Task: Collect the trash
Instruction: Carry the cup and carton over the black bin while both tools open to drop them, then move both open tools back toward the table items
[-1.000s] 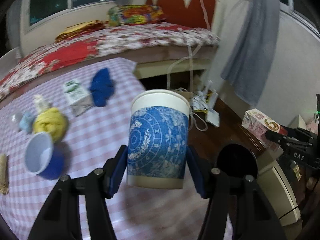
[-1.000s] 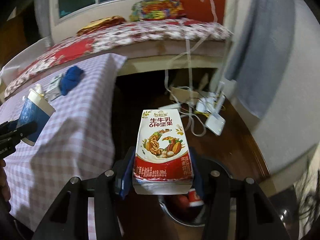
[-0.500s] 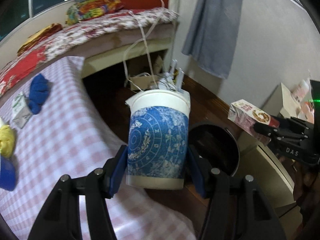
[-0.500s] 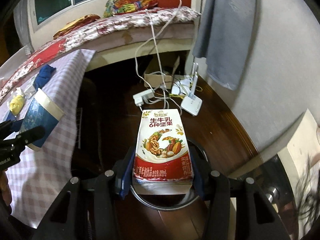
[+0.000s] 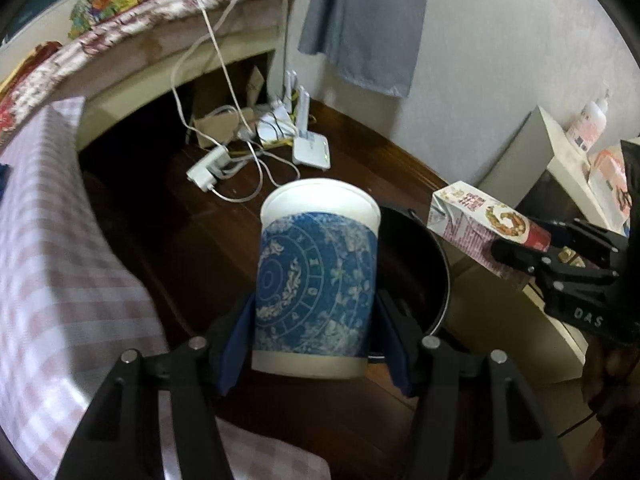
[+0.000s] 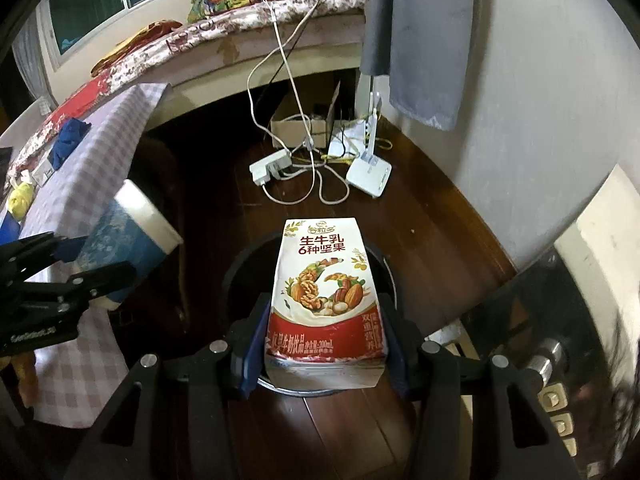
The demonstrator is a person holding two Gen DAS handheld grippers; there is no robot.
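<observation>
Blue-patterned paper cup (image 5: 316, 280) gripped in my left fingers (image 5: 316, 344), nut-milk carton (image 6: 326, 300) in my right (image 6: 324, 348), both above black bin (image 6: 236, 276). I centre each over opening before release.

White router (image 6: 368, 176) beside power strip (image 6: 270, 167)

- Dim indoor light, coming from above; dark window (image 6: 92, 4) panes.
- The wooden floor (image 6: 420, 208) falls into deep shadow.
- Strong fisheye bending, with black corners.
- The checked tablecloth (image 5: 48, 240) is smeared with blur; the centre stays sharp.
</observation>
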